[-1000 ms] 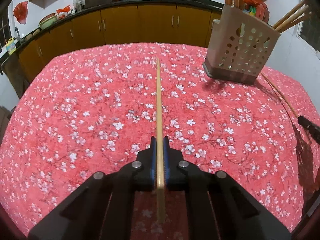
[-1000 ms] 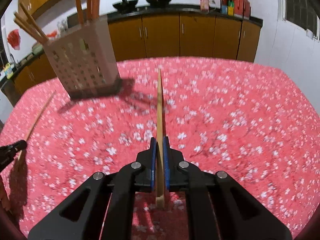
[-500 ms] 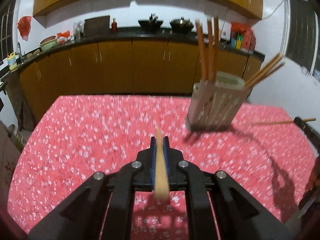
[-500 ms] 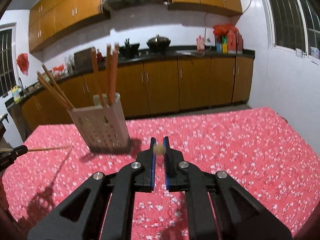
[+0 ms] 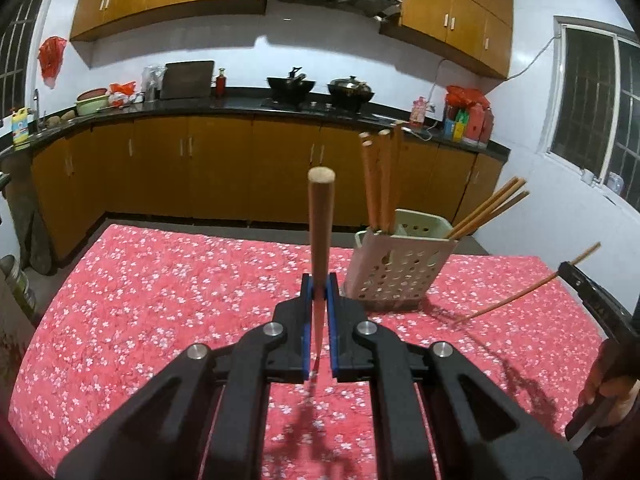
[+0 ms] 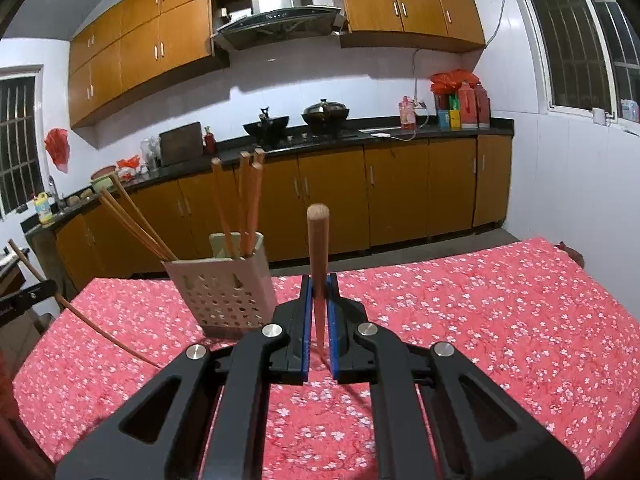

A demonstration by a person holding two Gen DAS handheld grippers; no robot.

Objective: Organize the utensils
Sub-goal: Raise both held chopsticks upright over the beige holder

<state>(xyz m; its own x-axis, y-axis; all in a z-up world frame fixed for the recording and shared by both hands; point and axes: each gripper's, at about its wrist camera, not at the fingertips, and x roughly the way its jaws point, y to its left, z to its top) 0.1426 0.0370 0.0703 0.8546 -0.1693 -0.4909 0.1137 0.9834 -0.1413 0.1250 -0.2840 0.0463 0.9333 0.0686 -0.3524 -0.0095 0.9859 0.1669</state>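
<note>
Left wrist view: left tongs (image 5: pixel 319 284) clamped a chopstick (image 5: pixel 320 224); right tongs (image 6: pixel 319 284) clamped another chopstick (image 6: pixel 318 252), both pointing upward

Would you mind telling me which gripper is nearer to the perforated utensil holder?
Right, though only slightly: the utensil holder stands just ahead-left of the right gripper; it stands ahead-right of the left gripper, a little farther off.

kitchen with orange-brown cabinets (image 6: pixel 328 196) at 12 o'clock, white walls (image 5: pixel 240 48), barred window (image 6: pixel 576 36) at 2 o'clock
</note>
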